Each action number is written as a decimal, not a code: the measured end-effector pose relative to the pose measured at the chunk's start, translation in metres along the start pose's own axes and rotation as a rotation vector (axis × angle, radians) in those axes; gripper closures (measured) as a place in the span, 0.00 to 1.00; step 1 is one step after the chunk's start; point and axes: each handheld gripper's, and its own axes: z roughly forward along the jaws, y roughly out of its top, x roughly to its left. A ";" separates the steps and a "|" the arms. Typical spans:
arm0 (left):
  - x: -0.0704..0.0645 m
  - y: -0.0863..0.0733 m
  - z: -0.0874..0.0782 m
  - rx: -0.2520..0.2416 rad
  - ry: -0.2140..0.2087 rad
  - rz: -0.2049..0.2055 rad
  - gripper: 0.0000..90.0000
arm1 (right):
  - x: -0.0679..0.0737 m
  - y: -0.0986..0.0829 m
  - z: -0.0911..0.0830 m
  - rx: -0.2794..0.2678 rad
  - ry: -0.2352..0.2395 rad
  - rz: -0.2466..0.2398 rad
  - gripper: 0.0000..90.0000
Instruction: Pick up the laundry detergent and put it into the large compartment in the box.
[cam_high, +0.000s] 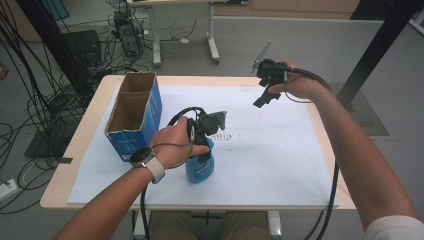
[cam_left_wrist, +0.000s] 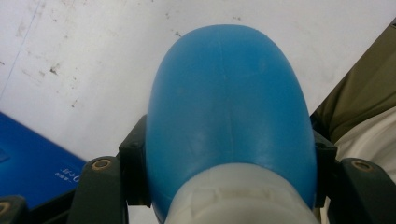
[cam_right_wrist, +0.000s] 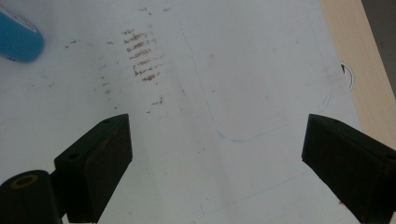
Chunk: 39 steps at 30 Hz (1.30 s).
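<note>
left gripper (cam_high: 206, 131) has its jaws clamped on either side of the blue bottle (cam_high: 200, 165), which stands upright on the desk (cam_high: 280, 150) just beside the blue cardboard box (cam_high: 134, 112). right gripper (cam_high: 264, 95) held above the desk, well apart from the box, jaws wide apart, nothing between them.

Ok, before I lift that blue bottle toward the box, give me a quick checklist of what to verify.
1. Left gripper clamped on the blue bottle: ok, jaws press both sides near its white neck.
2. Bottle standing on the white mat: ok.
3. Cardboard box open at the top: ok, both compartments look empty.
4. Right gripper free: ok, jaws wide apart, nothing between them.
5. Right gripper out of the path: ok, raised at the far right.
6. Bottle cap tight: cannot tell.
</note>
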 end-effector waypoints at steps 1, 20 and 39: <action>0.000 -0.001 -0.005 -0.006 -0.004 -0.004 0.42 | 0.000 0.000 0.000 -0.003 -0.001 0.000 0.09; 0.024 -0.008 -0.132 -0.034 0.044 -0.194 0.42 | 0.008 -0.005 -0.011 -0.026 -0.017 0.005 0.09; 0.063 -0.007 -0.187 -0.032 0.068 -0.346 0.42 | 0.016 -0.007 -0.017 -0.042 -0.029 0.008 0.10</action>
